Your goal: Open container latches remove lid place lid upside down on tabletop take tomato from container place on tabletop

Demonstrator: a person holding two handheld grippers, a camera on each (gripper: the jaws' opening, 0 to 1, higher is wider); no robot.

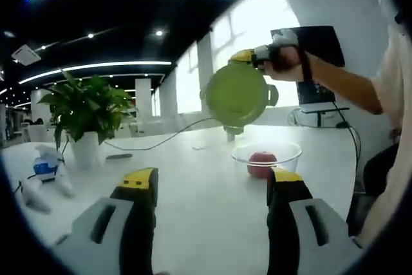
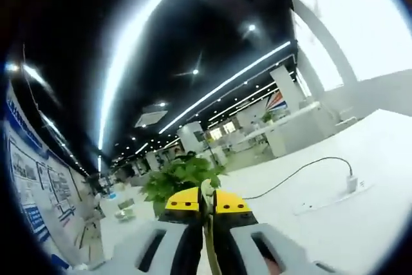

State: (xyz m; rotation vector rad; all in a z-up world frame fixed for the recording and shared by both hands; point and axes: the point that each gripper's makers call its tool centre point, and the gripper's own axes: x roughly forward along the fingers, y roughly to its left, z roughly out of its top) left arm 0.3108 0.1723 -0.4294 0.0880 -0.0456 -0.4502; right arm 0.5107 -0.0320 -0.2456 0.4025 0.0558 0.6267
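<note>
Left gripper (image 1: 212, 188): jaws rise from the bottom of the left gripper view, spread wide, nothing between them, above the white tabletop (image 1: 193, 210).
Right gripper (image 2: 205, 203): in the right gripper view its yellow-tipped jaws sit nearly together, pinching the thin green edge of the lid (image 2: 207, 223). In the left gripper view it appears upper right of centre (image 1: 248, 57), held by a gloved hand (image 1: 283, 62).
Lid: round, green, with side tabs, lifted clear of the table at centre of the left gripper view (image 1: 237, 94) (flat face turned toward the camera).
Container (image 1: 266, 156): clear round bowl, right of centre in the left gripper view, standing on the tabletop, uncovered.
Tomato (image 1: 261, 161): red, inside the container.
Potted plant (image 1: 87, 111): left of the left gripper view, in a white pot; also behind the jaw tips in the right gripper view (image 2: 180, 178).
Cable (image 1: 174, 136): runs across the tabletop behind the lid.
Small white-and-blue object (image 1: 46, 169): far left on the table (type unclear).
</note>
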